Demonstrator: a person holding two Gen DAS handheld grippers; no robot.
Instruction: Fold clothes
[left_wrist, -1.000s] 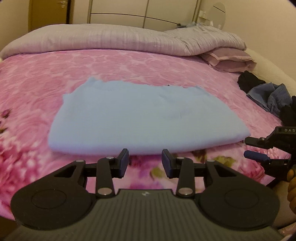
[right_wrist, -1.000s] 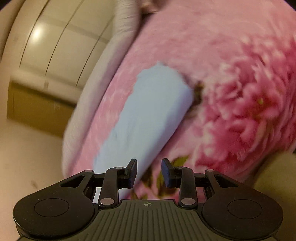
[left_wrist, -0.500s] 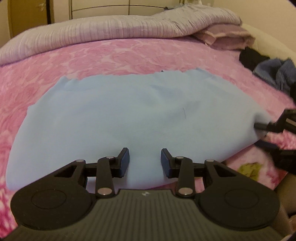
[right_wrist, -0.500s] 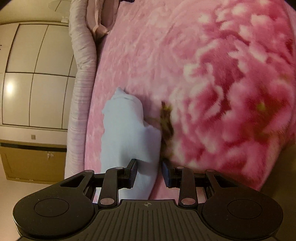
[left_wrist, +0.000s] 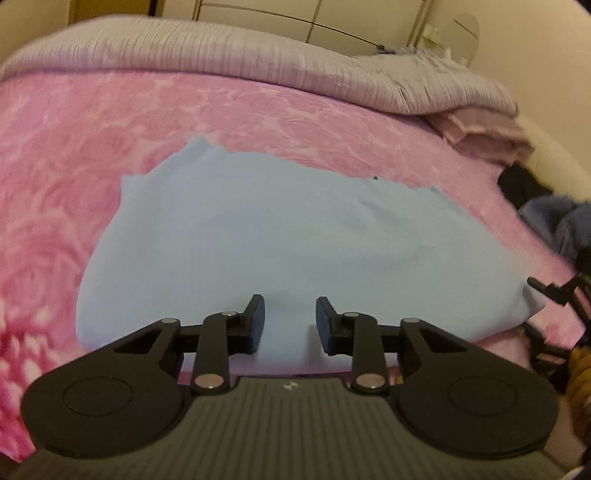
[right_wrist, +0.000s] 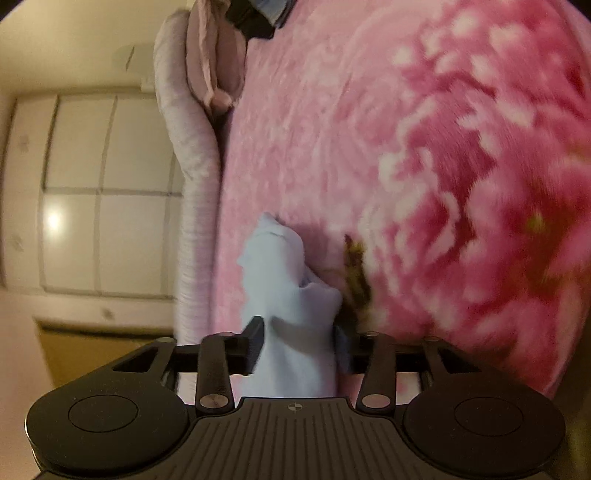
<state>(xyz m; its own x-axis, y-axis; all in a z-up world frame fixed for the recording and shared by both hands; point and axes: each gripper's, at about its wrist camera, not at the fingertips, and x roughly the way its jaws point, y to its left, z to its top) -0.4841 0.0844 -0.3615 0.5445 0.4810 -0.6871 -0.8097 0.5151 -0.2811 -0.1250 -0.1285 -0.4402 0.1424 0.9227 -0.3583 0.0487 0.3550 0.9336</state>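
A light blue folded garment (left_wrist: 280, 240) lies flat on the pink floral blanket (left_wrist: 92, 122). My left gripper (left_wrist: 290, 317) is open, its fingers over the garment's near edge with cloth between them. My right gripper (right_wrist: 297, 343) is rolled on its side and open, with the garment's right end (right_wrist: 288, 295) bunched between its fingers. The right gripper also shows at the right edge of the left wrist view (left_wrist: 554, 295), at the garment's right corner.
A rolled grey-lilac duvet (left_wrist: 258, 62) and a mauve pillow (left_wrist: 484, 136) lie along the far side of the bed. Dark and denim clothes (left_wrist: 554, 218) are piled at the right. White wardrobe doors (right_wrist: 92, 192) stand behind the bed.
Both grippers have moved forward onto the blue garment. The right gripper's fingers now straddle its right end, and the left gripper's fingers reach over its near edge.
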